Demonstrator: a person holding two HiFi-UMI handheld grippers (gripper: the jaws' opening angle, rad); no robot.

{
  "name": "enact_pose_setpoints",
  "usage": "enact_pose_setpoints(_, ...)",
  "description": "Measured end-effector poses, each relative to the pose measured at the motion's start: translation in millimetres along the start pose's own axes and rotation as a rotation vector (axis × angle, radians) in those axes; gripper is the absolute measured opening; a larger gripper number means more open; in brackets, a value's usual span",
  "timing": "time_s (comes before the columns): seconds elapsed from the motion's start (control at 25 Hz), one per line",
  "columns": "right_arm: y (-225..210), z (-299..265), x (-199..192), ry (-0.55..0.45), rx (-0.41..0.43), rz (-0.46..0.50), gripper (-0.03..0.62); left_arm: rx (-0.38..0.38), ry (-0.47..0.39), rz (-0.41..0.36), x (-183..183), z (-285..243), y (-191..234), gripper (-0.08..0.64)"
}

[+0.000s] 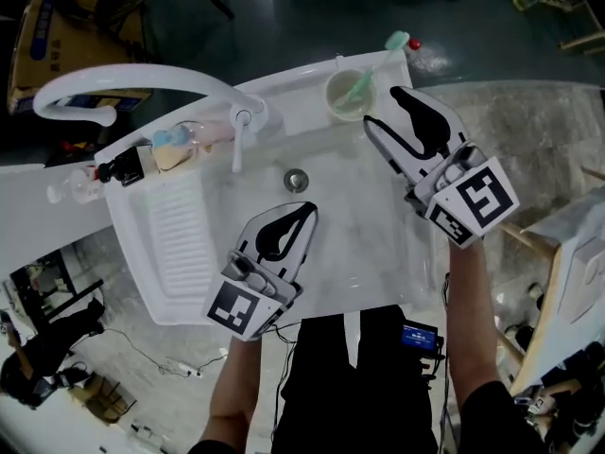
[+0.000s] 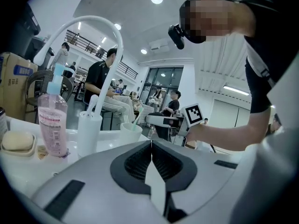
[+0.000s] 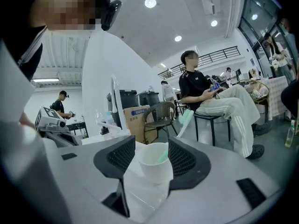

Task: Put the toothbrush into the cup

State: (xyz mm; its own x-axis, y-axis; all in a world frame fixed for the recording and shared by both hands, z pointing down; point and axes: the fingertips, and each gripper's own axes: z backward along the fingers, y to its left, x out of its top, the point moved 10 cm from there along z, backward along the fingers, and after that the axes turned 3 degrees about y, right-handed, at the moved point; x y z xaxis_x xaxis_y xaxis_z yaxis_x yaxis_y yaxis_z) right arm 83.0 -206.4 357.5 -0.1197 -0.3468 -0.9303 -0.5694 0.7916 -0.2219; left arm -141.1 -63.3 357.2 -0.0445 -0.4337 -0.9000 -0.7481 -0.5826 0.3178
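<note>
Cup: stood upright on the back rim of the sink, toward its right corner.
Toothbrush: and there it is, already lodged in the cup on the sink's back rim, leaned to one side, its green end poked out over the lip.
Right gripper: held over the sink's back right corner, just beside the cup.
Right fingers: spread apart, with the cup framed in the gap just past the tips in the right gripper view.
Left gripper: hung over the middle of the sink's basin, pointed toward the back rim.
Left fingers: pressed together tip to tip, closed on nothing.
Drain: set in the middle of the sink's basin, just beyond the left gripper's tips.
Faucet: white and curved, arched over the sink's back left side.
Washboard: ribbed, moulded into the sink's left half.
Bottle: pink, parked on the sink's back left rim near the faucet's base.
</note>
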Motion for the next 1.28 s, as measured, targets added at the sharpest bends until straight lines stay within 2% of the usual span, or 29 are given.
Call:
enact_pose_setpoints(0.12, 14.9, 14.1, 11.5, 0.004, 0.004, 0.003, 0.213, -0.008, -0.055, -0.024, 14.6, 9.3, -9.3, 0.012)
enact_pose_setpoints(0.32, 41.4, 42.6, 38.1, -0.014, 0.015, 0.008, 0.213, 0.005, -0.032, -0.021, 35.6, 27.7, -31.6, 0.012)
enact_pose_setpoints(0.72, 99.7, 119.6, 80.5, -0.074, 0.053, 0.015, 0.213, 0.026, -0.088, -0.034, 81.3, 57.0, -88.4, 0.012)
enact_pose_setpoints(1.04, 139.2, 162.3, 61.7, -0.089, 0.144, -0.003, 0.212, 0.020, -0.076, -0.056, 88.2, 79.4, -145.3, 0.012)
enact_pose_setpoints(1.28, 176.7, 185.9, 43.3, -0.078, 0.204, 0.010, 0.212, 0.063, -0.077, -0.023, 64.9, 104.3, -173.8, 0.012)
